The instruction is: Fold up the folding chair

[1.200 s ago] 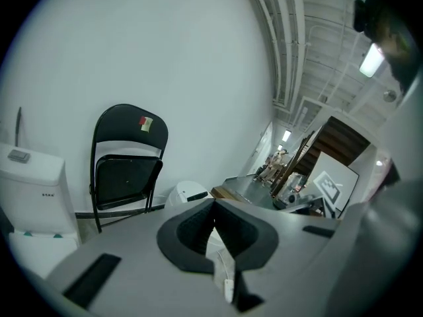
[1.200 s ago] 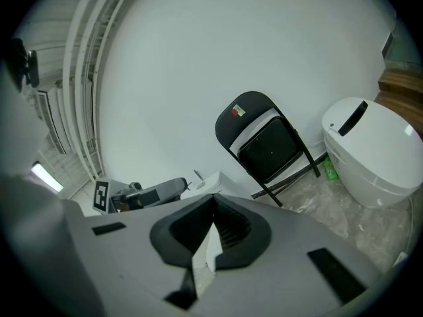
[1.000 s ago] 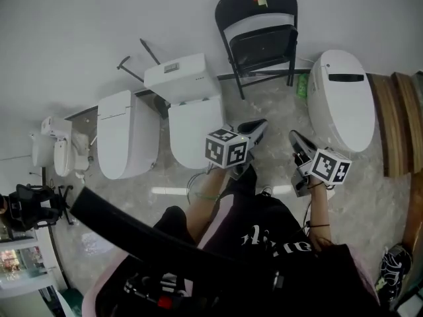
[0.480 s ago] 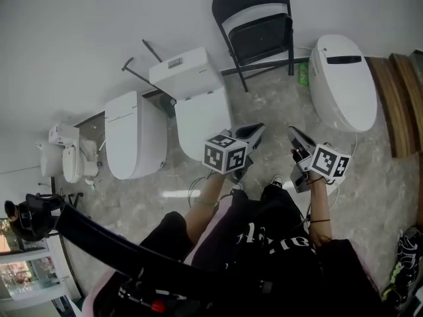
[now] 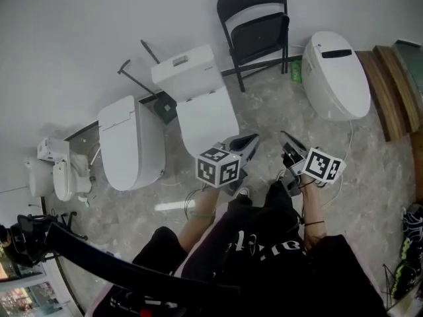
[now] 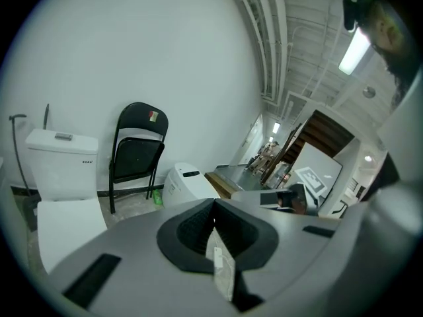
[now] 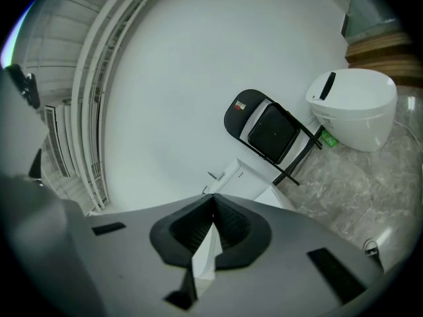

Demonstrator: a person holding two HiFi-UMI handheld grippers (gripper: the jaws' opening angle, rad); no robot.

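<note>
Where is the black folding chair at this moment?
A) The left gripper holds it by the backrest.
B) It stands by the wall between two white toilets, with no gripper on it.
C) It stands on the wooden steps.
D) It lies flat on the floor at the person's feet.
B: the folding chair stands upright by the wall between the tank toilet and the rounded toilet, while the left gripper and right gripper are shut, empty and apart from it.

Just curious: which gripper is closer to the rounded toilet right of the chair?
Right. In the head view, the right gripper sits below-left of the rounded toilet, not touching; the left gripper is farther left, beside the tank toilet.
</note>
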